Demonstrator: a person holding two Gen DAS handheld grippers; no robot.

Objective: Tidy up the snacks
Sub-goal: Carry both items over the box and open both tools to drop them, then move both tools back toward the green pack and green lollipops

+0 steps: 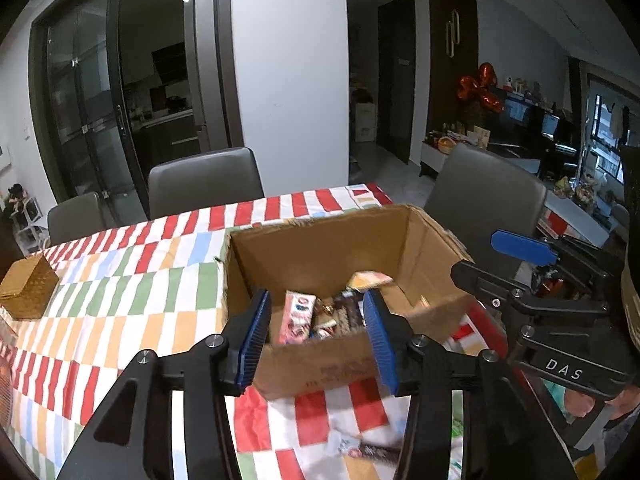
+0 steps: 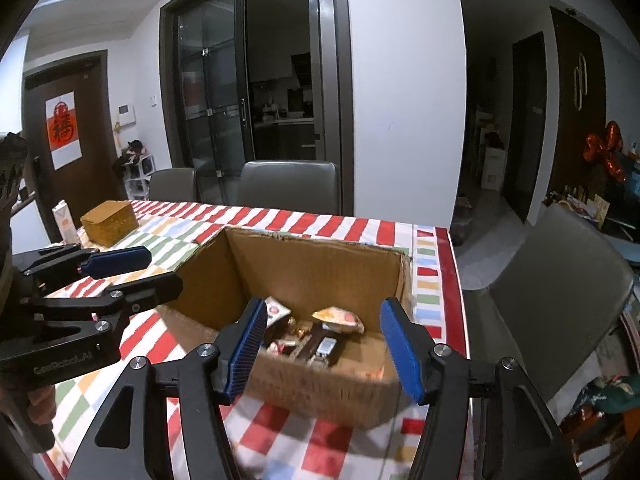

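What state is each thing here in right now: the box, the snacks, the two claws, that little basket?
Cardboard box: open-topped, upright, partly filled.
Snacks: piled loosely inside the box.
Left gripper: open, empty.
Right gripper: open, empty.
Wicker basket: lid closed.
Stray snack packet: lying on the tablecloth.

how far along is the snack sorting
Done: several snacks already lie in the cardboard box. In hand: nothing; the left gripper and right gripper are both open and empty in front of the box. Left: at least one packet lies on the tablecloth near the box.
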